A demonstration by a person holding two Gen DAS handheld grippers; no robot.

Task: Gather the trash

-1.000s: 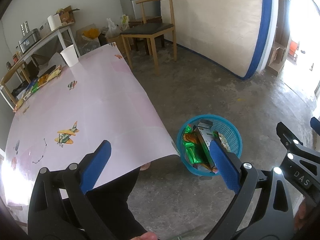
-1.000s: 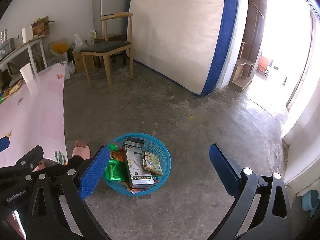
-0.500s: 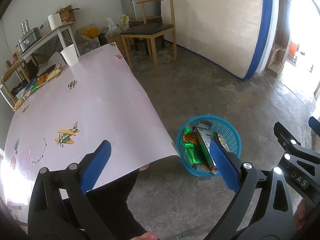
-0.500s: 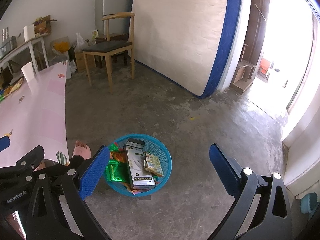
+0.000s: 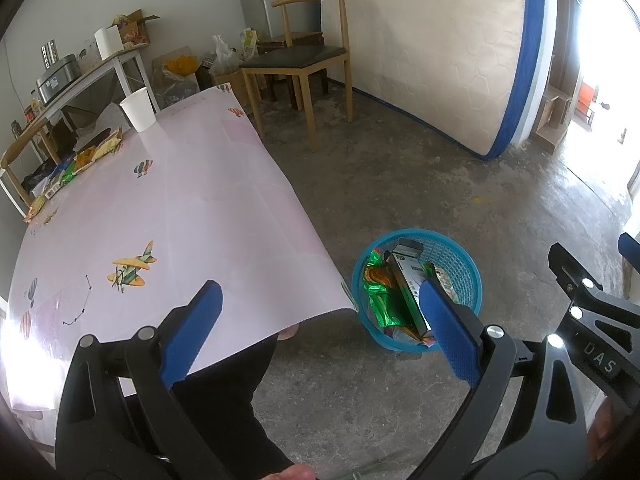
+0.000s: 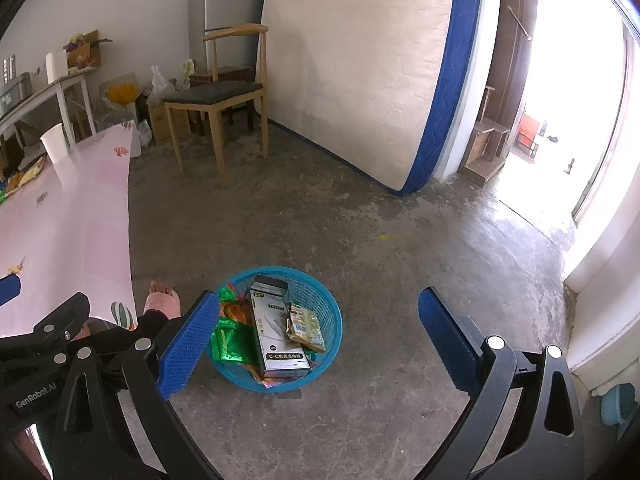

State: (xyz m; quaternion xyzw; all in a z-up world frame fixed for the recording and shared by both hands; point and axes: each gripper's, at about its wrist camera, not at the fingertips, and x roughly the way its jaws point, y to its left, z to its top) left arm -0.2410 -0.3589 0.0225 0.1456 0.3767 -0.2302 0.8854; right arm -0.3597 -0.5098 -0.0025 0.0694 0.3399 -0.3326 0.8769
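A blue plastic basket (image 6: pixel 324 292) stands on the concrete floor beside the table; it also shows in the left wrist view (image 5: pixel 460 258). It holds a long grey box (image 6: pixel 276 332), green foil wrappers (image 6: pixel 230 344) and a small snack packet (image 6: pixel 306 326). More wrappers (image 5: pixel 86 156) lie along the far left edge of the pink table (image 5: pixel 192 208), near a white paper cup (image 5: pixel 138 110). My left gripper (image 5: pixel 320 328) is open and empty over the table's near corner. My right gripper (image 6: pixel 318 340) is open and empty above the basket.
A wooden chair (image 6: pixel 224 96) stands behind the table. A mattress (image 6: pixel 360 64) leans on the back wall. A white side table (image 5: pixel 92 72) with clutter is at the far left. A bare foot (image 6: pixel 162 300) is by the table's corner. A bright doorway (image 6: pixel 580 120) is at right.
Both views have shifted very slightly. Both grippers stay open and empty, and the basket's contents have not moved.
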